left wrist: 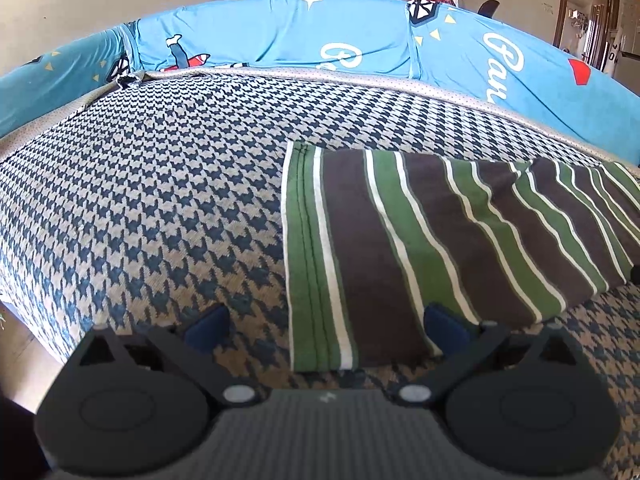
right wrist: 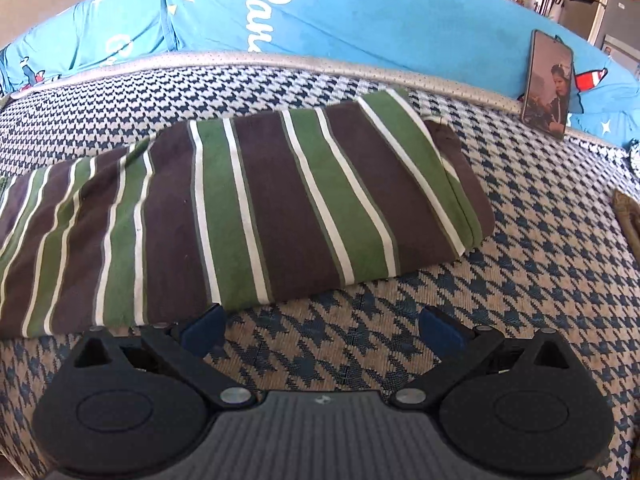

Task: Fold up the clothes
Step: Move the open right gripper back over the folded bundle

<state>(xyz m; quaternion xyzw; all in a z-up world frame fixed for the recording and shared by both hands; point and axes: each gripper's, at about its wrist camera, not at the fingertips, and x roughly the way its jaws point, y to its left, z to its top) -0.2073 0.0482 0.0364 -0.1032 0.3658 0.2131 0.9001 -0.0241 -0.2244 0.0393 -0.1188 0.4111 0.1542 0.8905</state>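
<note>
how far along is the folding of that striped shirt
Done: the striped garment already lies as a long narrow folded band on the houndstooth cover, sides tucked in. In hand: nothing; the left gripper and right gripper are both open at its near edge, the left straddling its hemmed end. Left: probably a final fold end to end, since it is still one long strip.

Both views bright, daylit, colours saturated. Strong fisheye bend: far edge of houndstooth cushion (left wrist: 160,184) arcs upward, dark vignette at picture corners. Soft shadow under near edge of striped garment (right wrist: 256,208). Doorway (left wrist: 588,12) at upper right overexposed, washed out. Phone screen (right wrist: 548,80) carries reflection. Gripper bodies at bottom slightly soft; fabric weave sharp centrally, smeared toward edges.
</note>
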